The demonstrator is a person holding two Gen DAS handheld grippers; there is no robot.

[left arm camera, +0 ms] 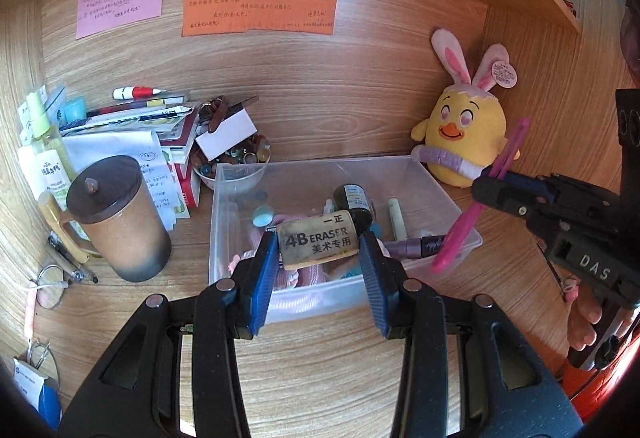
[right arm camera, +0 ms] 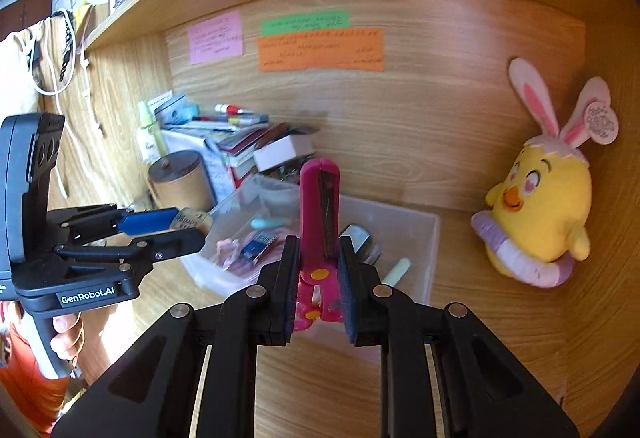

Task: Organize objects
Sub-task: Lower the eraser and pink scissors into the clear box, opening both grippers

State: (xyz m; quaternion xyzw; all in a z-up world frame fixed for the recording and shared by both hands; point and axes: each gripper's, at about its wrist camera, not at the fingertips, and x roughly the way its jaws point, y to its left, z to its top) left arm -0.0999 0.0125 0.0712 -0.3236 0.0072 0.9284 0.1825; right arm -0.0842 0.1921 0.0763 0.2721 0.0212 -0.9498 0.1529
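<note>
Eraser: "4B ERASER" (plus 美术专用); right gripper: "DAS"; left gripper: "GenRobot.AI".

Both wrist views angled down, sharing clear bin

The right gripper holds pink scissors between its jaws, tips pointing up. Beyond the jaws lies a clear box. Far left, the left gripper pinches an eraser.

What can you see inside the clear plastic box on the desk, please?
Inside the clear box: a dark bottle, a pale green tube, a purple pen, a round blue piece and something pink. The left gripper and its eraser cover the middle.
</note>
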